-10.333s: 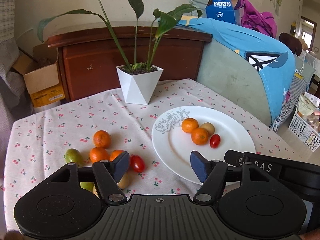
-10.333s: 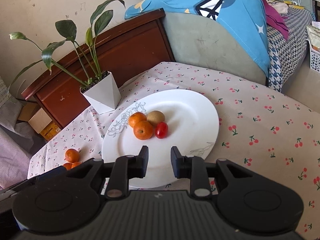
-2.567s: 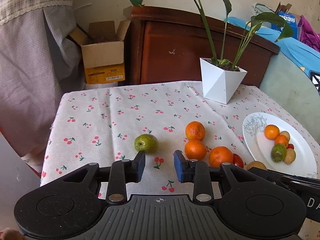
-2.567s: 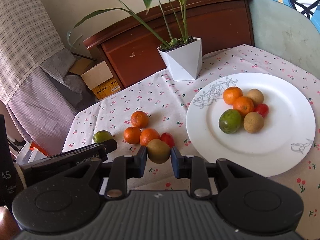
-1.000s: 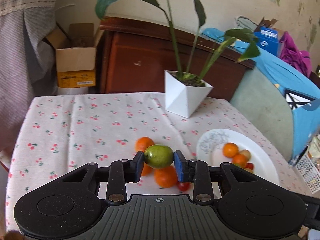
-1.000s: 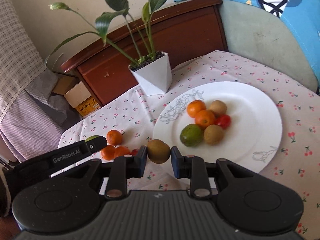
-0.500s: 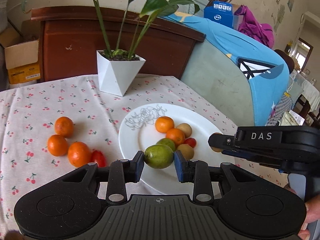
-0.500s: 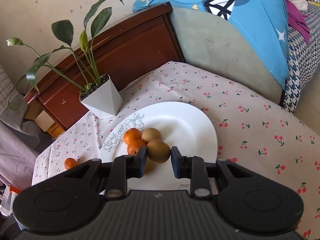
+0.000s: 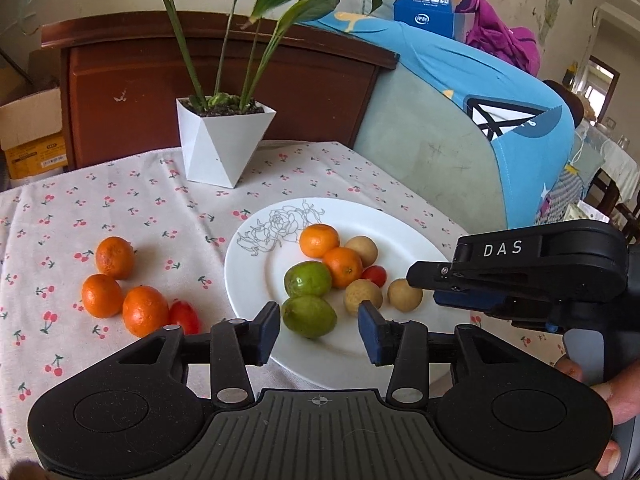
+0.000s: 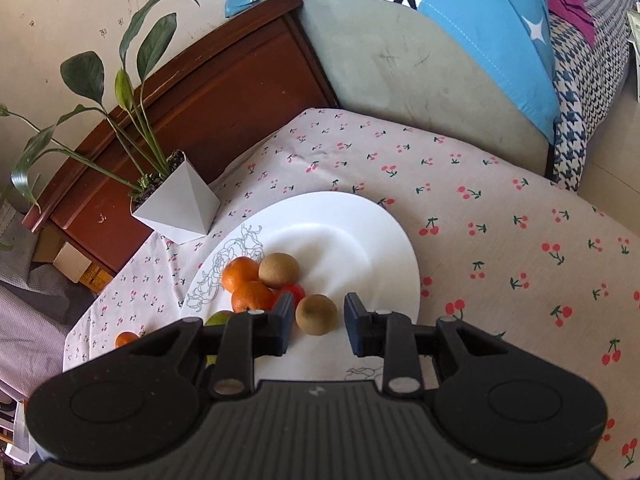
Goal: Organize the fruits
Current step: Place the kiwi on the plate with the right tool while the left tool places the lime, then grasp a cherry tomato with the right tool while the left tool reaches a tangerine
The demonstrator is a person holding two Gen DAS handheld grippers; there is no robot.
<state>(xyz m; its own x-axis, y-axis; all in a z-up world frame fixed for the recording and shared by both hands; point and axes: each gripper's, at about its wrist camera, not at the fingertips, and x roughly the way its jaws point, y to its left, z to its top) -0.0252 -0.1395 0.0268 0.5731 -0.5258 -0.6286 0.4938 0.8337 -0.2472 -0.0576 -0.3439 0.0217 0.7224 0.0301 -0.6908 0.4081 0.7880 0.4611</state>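
A white plate [image 9: 256,280] holds two oranges, a cherry tomato, brown round fruits and two green fruits. My left gripper [image 9: 318,330] is open over the plate's near edge; the nearer green fruit [image 9: 309,316] lies on the plate between its fingers, not gripped. My right gripper [image 10: 316,325] is open over the plate [image 10: 384,240]; a brown fruit [image 10: 317,315] lies on the plate between its fingers. It also shows in the left wrist view [image 9: 405,295], by the right gripper's tip. Three oranges [image 9: 114,257] and a red tomato [image 9: 184,317] lie on the cloth to the left.
A white plant pot [image 9: 224,144] stands behind the plate on the cherry-print tablecloth [image 9: 132,200]. A wooden cabinet [image 9: 200,92] and a covered sofa [image 9: 460,120] stand behind the table. The table edge runs on the right [image 10: 600,216].
Both grippers have opened. The green fruit has left the left gripper and the brown fruit has left the right gripper; both now rest on the plate.
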